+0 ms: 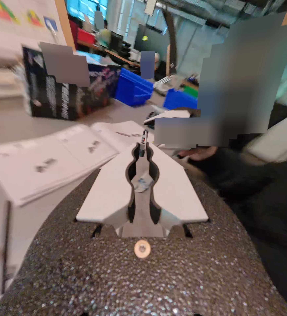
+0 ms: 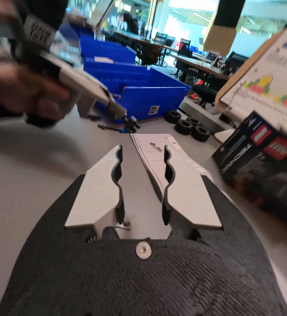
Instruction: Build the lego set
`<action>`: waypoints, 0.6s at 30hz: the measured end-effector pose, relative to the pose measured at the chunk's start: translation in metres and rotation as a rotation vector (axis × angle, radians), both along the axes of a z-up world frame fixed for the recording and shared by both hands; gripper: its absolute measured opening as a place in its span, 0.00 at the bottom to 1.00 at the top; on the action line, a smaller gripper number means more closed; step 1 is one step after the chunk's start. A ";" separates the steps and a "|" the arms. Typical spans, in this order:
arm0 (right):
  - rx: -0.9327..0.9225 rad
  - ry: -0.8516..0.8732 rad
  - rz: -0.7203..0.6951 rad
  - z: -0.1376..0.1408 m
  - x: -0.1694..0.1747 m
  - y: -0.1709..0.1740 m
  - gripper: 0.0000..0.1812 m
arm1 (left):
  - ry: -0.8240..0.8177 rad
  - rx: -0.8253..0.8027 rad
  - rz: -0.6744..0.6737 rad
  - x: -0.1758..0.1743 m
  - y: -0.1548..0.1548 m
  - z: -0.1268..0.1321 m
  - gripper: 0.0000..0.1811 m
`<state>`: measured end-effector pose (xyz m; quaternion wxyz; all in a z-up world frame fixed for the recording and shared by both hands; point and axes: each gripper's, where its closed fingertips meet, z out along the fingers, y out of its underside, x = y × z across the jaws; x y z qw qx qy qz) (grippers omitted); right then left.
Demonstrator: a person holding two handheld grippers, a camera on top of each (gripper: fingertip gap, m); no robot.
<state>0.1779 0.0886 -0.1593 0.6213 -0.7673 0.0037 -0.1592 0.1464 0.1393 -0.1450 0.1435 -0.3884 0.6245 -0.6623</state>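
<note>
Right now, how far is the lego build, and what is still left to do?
It looks early. Done: the instruction booklet lies open on the table. In hand: the left claw is shut on a small black and blue part; the right claw is open and empty. Left: four black tires lie loose by the blue bin, and no finished model shows.

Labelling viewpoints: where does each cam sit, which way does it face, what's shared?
Left wrist: on the left tongs, looking along their fingers over the open booklet towards the black box and blue bins; the tongs are shut on a small lego part.
Right wrist: on the right tongs, open and empty, facing the booklet, tyres and bins; the hand with the left tongs shows upper left.
Shared: booklet, bins, box, left tongs, part.
</note>
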 end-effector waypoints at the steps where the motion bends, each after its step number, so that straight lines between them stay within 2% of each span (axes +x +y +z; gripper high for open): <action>1: -0.045 -0.096 0.019 -0.003 -0.001 0.002 0.26 | 0.072 -0.109 -0.039 0.001 0.001 0.000 0.02; 5: -0.133 -0.427 0.087 -0.011 -0.013 0.012 0.26 | 0.282 -0.381 -0.173 0.000 -0.002 -0.005 0.02; 8: -0.166 -0.528 0.088 -0.017 -0.015 0.017 0.28 | 0.370 -0.396 -0.242 -0.006 -0.013 -0.016 0.02; 10: -0.164 -0.545 0.117 -0.018 -0.020 0.018 0.25 | 0.411 -0.388 -0.273 -0.009 -0.018 -0.021 0.02; 12: -0.169 -0.548 0.166 -0.020 -0.027 0.016 0.14 | 0.434 -0.385 -0.273 -0.009 -0.019 -0.025 0.02; 18: -0.216 -0.471 0.198 -0.030 -0.023 0.008 0.12 | 0.437 -0.350 -0.282 -0.003 -0.024 -0.032 0.02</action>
